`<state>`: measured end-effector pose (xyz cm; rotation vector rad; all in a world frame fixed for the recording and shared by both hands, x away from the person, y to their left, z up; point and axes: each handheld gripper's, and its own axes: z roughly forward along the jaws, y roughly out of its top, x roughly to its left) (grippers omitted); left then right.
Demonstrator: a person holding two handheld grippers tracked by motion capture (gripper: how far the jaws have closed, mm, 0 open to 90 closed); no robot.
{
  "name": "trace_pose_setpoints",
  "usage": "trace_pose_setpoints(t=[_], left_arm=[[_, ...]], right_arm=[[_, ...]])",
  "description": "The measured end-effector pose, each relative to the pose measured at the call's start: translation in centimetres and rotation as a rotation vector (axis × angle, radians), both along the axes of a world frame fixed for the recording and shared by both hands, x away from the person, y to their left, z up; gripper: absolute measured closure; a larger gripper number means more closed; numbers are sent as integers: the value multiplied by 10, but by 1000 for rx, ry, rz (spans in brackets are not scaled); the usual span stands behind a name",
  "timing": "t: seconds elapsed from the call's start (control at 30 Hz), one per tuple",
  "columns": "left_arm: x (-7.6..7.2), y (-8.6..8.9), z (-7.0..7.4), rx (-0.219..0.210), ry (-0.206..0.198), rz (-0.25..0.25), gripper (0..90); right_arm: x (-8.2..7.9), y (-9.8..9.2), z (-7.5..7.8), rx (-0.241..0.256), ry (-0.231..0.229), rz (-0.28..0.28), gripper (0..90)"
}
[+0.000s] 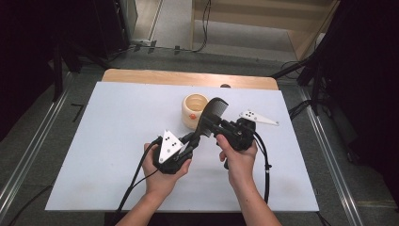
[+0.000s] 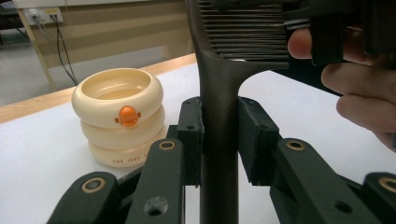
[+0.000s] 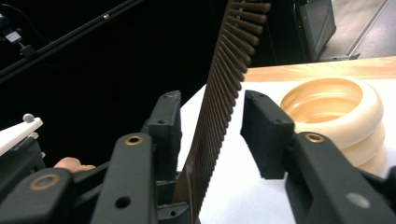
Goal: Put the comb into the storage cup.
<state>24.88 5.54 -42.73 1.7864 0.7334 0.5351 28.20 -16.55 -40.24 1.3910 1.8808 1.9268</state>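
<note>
Comb (image 1: 212, 114) first: it looks like a light, stiff piece of dark plastic, smooth on the handle and so liable to slip or swivel if pinched loosely. Its flat, solid handle is the sound place to take hold; the teeth are thin and closely set, and I judge they would flex or splay under a hard squeeze, so any grip up there should fall on the spine along their base.

Left tongs (image 2: 219, 140) are closed on the handle, one pad pressed to each flat side, with the comb standing upright between them. Right tongs (image 3: 212, 128) stand part open astride the toothed section, a gap showing on both sides, so they hold nothing yet.

In looks the comb is black to dark brown, with a long straight handle that widens into a broad head carrying one row of fine, even teeth.

It is held in the air above the white tabletop (image 1: 117, 122), just in front of the cream ringed cup (image 1: 195, 110), on the person's side of it. That cup is three stacked bulging rings with a small orange knob on its side, open at the top.
</note>
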Motion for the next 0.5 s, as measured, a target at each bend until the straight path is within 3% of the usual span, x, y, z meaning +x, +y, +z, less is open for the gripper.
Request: trace_pose_setpoints(t=[0.1,0.2,0.3,0.5], left_arm=[[-1,-1,-1,-1,-3,0,720],[-1,-2,-1,-3,-8,1,720],[-2,-3,-2,0,-10,-1,720],[-2,-4,-3,0,-8,-5,720]], right_arm=[[1,1,-1,-5,15,-7,629],[1,2,-2,31,56,7,651],[1,2,-3,19,57,-15,681],[1,1,-3,49,56,-3,774]])
